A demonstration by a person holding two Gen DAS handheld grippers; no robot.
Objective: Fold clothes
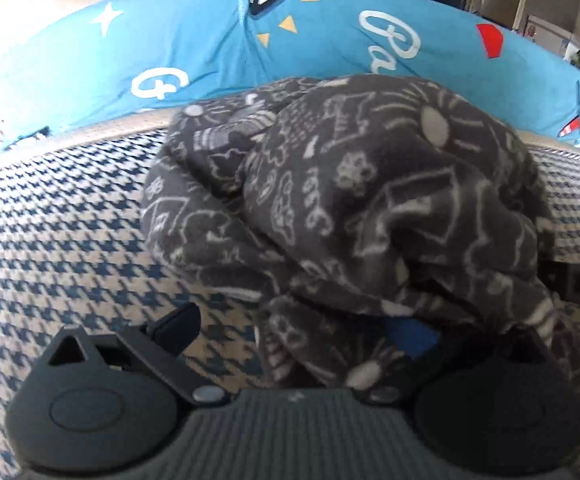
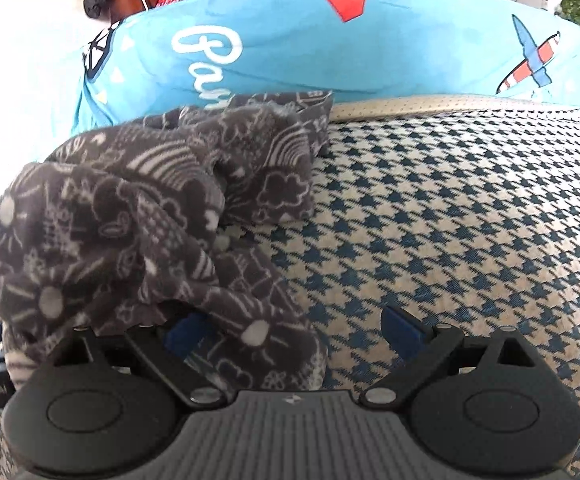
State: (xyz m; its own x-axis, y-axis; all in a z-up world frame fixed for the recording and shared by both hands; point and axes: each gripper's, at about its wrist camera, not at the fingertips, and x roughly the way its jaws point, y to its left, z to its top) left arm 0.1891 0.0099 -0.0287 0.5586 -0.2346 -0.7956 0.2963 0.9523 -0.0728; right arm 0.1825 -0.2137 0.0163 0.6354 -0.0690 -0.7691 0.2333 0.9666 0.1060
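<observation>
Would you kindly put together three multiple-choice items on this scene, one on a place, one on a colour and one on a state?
1. Where does the grey patterned garment lie?
A. On the houndstooth surface
B. On a wooden floor
C. In a basket

2. What colour is the printed fabric behind the garment?
A. Green
B. Bright blue
C. Black

3. How does the right gripper stand?
A. Shut on the garment
B. Shut on nothing
C. Open, with one finger under the cloth

Answers:
1 A, the crumpled garment rests on the blue and cream check.
2 B, it is sky blue with white lettering and a plane.
3 C, the blue pads stand well apart.
</observation>
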